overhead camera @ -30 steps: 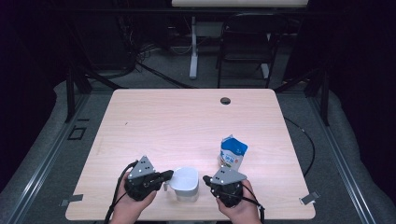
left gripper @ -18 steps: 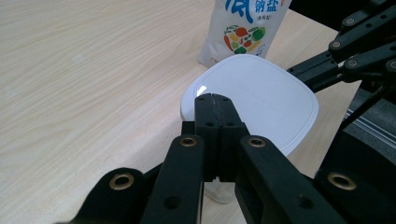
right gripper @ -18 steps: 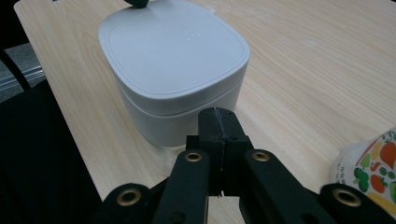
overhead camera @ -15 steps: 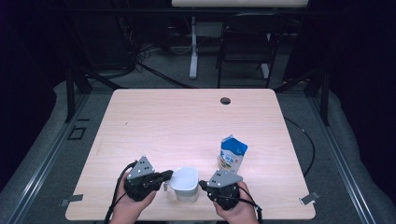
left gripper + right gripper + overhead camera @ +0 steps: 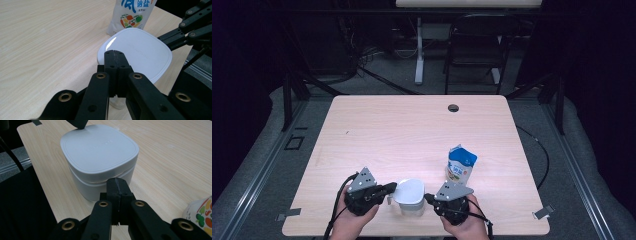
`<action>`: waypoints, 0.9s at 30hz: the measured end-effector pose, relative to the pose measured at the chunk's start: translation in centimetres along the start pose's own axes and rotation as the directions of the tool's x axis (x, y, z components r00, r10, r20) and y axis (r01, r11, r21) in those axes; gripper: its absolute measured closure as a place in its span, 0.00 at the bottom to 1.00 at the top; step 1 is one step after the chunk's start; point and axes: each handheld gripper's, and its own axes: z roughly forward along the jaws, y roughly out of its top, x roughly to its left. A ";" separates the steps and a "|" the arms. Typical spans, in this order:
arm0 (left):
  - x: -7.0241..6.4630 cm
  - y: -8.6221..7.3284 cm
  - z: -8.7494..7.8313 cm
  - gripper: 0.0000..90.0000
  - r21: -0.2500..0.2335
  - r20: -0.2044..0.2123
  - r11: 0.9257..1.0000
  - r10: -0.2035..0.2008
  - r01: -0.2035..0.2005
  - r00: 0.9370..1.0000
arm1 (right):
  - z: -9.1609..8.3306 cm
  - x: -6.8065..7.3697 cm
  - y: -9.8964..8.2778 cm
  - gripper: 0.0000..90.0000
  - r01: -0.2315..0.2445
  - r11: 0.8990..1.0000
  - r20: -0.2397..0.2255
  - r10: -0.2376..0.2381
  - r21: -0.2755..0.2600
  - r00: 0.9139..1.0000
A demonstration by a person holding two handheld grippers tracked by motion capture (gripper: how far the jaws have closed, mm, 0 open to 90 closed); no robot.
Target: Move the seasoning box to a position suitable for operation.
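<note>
Your left hand-held gripper point(image 5: 391, 189) has its jaws pressed together with nothing between them, the tips at the left rim of the white lidded container point(image 5: 410, 196). Your right hand-held gripper point(image 5: 428, 198) is likewise closed and empty, its tips just beside the container's right wall below the lid; whether they touch it, I cannot tell. The container stands upright near the front edge of the surface point(image 5: 412, 130), lid on, between your two hands. A blue-and-white pouch point(image 5: 460, 166) stands just behind and to the right of the container, apart from it.
</note>
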 end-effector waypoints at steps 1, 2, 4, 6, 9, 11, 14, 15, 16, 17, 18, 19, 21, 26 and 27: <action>0.0 0.0 0.0 1.00 0.000 0.000 1.000 0.000 0.000 1.000 | 0.0 0.0 0.0 1.00 -0.003 1.000 -0.003 0.003 -0.004 1.000; 0.0 0.0 0.0 1.00 0.001 0.001 1.000 -0.001 0.001 1.000 | 0.0 -0.1 0.0 1.00 -0.006 1.000 -0.006 0.006 -0.005 1.000; 0.0 0.0 0.0 1.00 -0.001 0.001 1.000 -0.004 0.004 1.000 | 0.0 -0.1 0.0 1.00 -0.007 1.000 -0.009 0.007 -0.006 1.000; 0.1 0.0 0.0 1.00 0.000 0.002 1.000 -0.005 0.005 1.000 | 0.1 -0.1 -0.1 1.00 -0.005 1.000 -0.010 0.005 0.001 1.000; 0.1 -0.1 0.0 1.00 0.000 0.001 1.000 -0.006 0.006 1.000 | 0.1 -0.1 -0.1 1.00 -0.004 1.000 -0.009 0.004 0.000 1.000; 0.1 -0.1 0.0 1.00 0.000 0.001 1.000 -0.006 0.006 1.000 | 0.0 0.0 0.0 0.99 -0.007 1.000 -0.015 0.007 -0.011 1.000; 0.1 -0.1 -0.1 1.00 0.000 -0.001 1.000 -0.005 0.005 1.000 | 0.0 0.1 0.1 0.99 0.004 1.000 -0.008 -0.004 -0.015 1.000; 0.1 -0.1 -0.1 1.00 -0.001 0.000 1.000 -0.005 0.005 1.000 | 0.0 0.1 0.2 0.99 0.010 1.000 -0.008 -0.010 -0.008 1.000; 0.1 -0.1 -0.1 1.00 -0.002 0.000 1.000 -0.006 0.006 1.000 | 0.0 0.1 0.2 0.98 0.008 1.000 -0.008 -0.008 -0.010 1.000; 0.1 -0.1 0.0 0.99 -0.005 0.002 1.000 -0.007 0.007 1.000 | 0.0 0.1 0.2 0.98 0.002 1.000 -0.011 -0.003 -0.015 1.000; 0.0 -0.1 -0.1 0.99 -0.003 -0.001 1.000 -0.005 0.005 1.000 | 0.0 0.1 0.2 0.98 0.004 1.000 -0.011 -0.004 -0.015 1.000; 0.0 -0.1 0.0 0.98 -0.005 -0.002 1.000 -0.004 0.004 1.000 | 0.0 0.1 0.3 0.98 0.003 1.000 -0.011 -0.003 -0.017 1.000; 0.0 -0.1 0.0 0.98 -0.001 -0.005 1.000 -0.002 0.002 1.000 | 0.0 0.1 0.4 0.98 0.004 1.000 -0.014 -0.004 -0.022 1.000; 0.1 -0.1 -0.1 0.92 -0.002 -0.009 1.000 -0.007 0.007 1.000 | -0.1 0.1 0.5 0.98 0.008 1.000 -0.015 -0.008 -0.020 1.000; 0.2 -0.1 -0.2 0.91 -0.004 -0.013 1.000 -0.006 0.006 1.000 | -0.1 0.1 0.5 0.98 0.007 1.000 -0.016 -0.007 -0.022 1.000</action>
